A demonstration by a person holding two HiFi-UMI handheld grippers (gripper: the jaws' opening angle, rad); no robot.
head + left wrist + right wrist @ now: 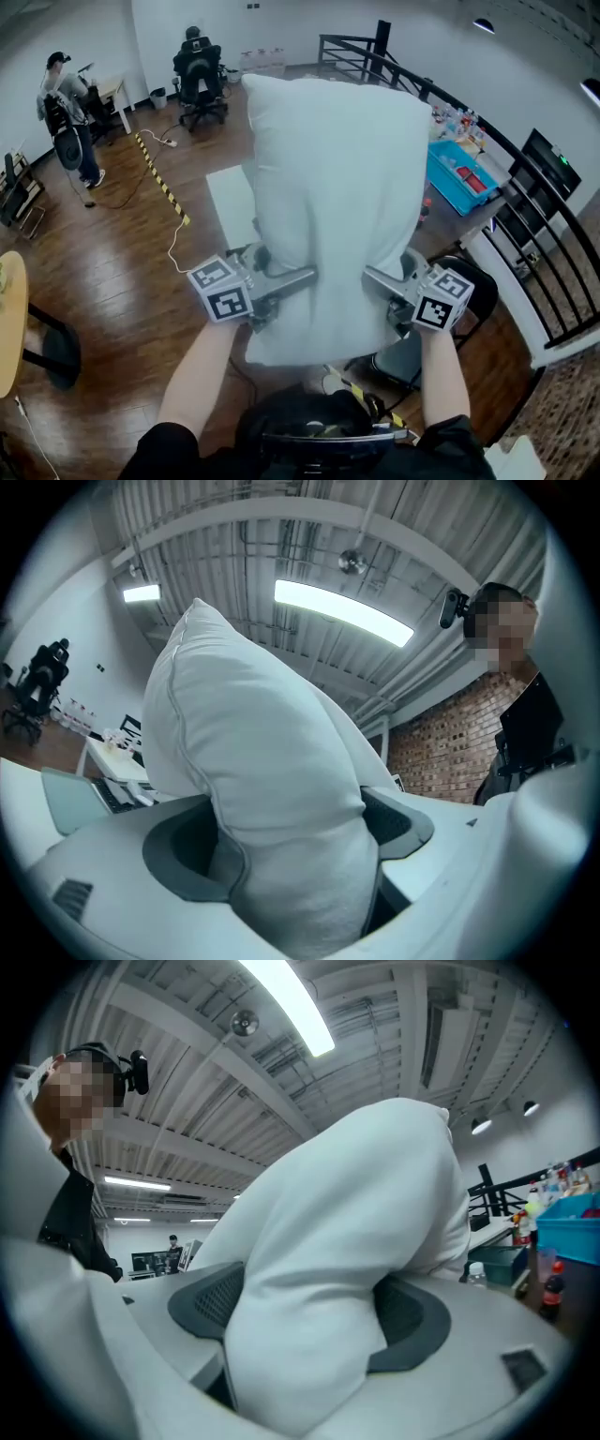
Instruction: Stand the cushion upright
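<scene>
Cushion, white plump rectangular fabric (333,187): held aloft on end in front of the person, apparently resting on nothing. Left gripper (292,281) clamped on lower left edge; right gripper (380,279) on lower right. Remaining: set down upright, release.

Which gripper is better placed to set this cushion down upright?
Left, marginally. The left gripper and right gripper both clamp the cushion low at like height, but the table shows on the left's side.

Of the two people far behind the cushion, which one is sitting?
The person in dark clothes on the office chair; the other person, farther left, stands.
</scene>
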